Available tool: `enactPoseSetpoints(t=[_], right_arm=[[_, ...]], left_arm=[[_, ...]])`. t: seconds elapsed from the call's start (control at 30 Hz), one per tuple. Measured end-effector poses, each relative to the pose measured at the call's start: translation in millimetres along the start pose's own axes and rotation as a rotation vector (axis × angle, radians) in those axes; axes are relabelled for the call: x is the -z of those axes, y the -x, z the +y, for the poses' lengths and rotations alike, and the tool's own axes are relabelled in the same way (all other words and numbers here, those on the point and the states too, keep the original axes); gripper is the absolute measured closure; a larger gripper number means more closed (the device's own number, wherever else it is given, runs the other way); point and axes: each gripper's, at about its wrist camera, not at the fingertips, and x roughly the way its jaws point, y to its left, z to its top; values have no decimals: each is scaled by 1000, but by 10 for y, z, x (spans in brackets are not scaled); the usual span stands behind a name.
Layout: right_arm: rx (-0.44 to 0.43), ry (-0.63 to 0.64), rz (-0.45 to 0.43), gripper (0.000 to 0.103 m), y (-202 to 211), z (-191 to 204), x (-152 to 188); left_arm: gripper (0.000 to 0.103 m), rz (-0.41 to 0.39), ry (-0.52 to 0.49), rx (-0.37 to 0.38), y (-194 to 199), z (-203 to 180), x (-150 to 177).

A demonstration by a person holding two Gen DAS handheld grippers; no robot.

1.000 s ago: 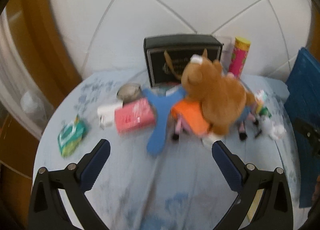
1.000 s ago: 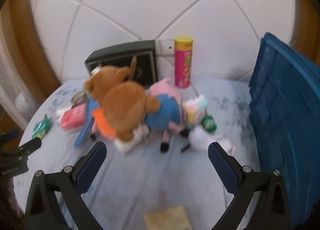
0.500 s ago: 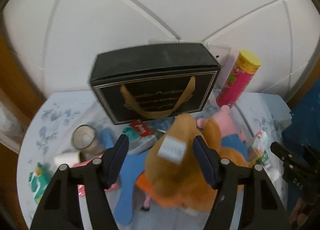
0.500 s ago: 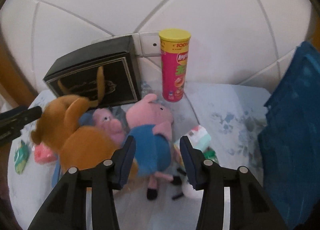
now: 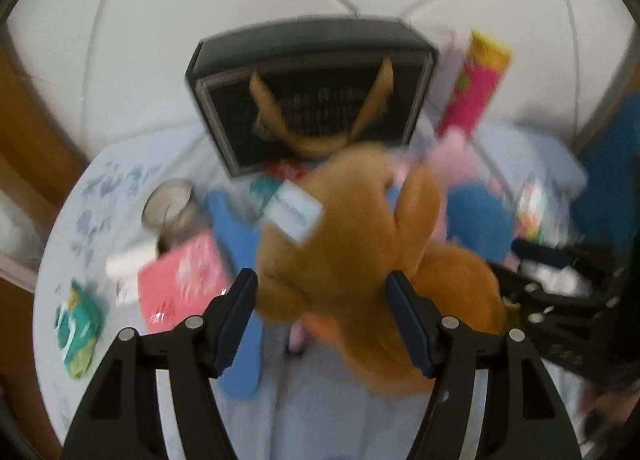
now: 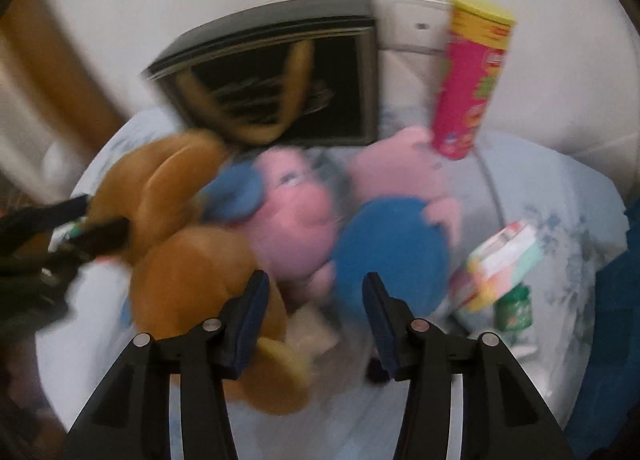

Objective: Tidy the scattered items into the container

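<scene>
A brown plush dog [image 5: 360, 244] lies on the light blue tablecloth [image 5: 120, 188], heaped with a pink pig plush in a blue shirt [image 6: 392, 252] and a second pink plush [image 6: 296, 220]. My left gripper [image 5: 322, 292] stands partly open with the dog's head between its pads; blur hides whether they touch. It enters the right wrist view [image 6: 92, 220] beside the dog [image 6: 188, 260]. My right gripper [image 6: 314, 300] is narrow, its jaws opening. It hovers over the pigs and the pads press on nothing. The blue container [image 6: 628, 300] is at the far right.
A black gift box [image 5: 312, 100] and a pink chips can [image 6: 472, 72] stand against the white wall. On the left lie a glass jar [image 5: 172, 208], a pink pack [image 5: 184, 280] and a green pack [image 5: 78, 324]. On the right are a colourful carton [image 6: 504, 260] and a green bottle [image 6: 516, 308].
Both grippers have narrowed from wide open and come in close over the plush pile. The dog's head now sits between the left fingers. The view is blurred by motion.
</scene>
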Motion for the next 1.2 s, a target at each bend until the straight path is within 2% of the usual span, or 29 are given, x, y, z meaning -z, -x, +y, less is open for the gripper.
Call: enactPoseSetpoints(t=[0.13,0.23,0.3,0.33,0.37,0.4,0.43,0.47,0.53,0.73,0.83,1.0,1.2], right_arm=[[-72,38,25,54,116,265,378],[-139,71,69,51,163,489,636],[-129,100,95,46,162,629,813],[-119,104,101,40,170,665,891],[-110,88,96,33,203,661,961],[-101,72,91,29,235,654,1022],[-94,57,82,24,263,634,1054],[-87,39,73,23,293,608,1076],[-67,-7,52,22,356,536,1093],[-3,-114,42,23,270,371,1097],[-25,-112,59,29,198,408,1142],[-76,-85,74,28,131,654,1208],[-134,-28,99,13,121,1126,1502]], left_arm=[[37,24,-7,-59,120,92,567],[37,55,21,-52,178,230,808],[37,48,41,-39,285,319,941],[36,39,50,-35,355,364,998],[30,26,61,-37,437,416,1043],[24,10,69,-40,509,463,1076],[17,0,75,-46,548,495,1097],[14,-7,82,-56,568,536,1113],[14,-16,95,-76,600,618,1146],[14,21,140,-107,439,877,1291],[14,35,166,-113,396,990,1424],[14,36,214,-120,470,1213,1675],[14,34,248,-122,638,1501,2067]])
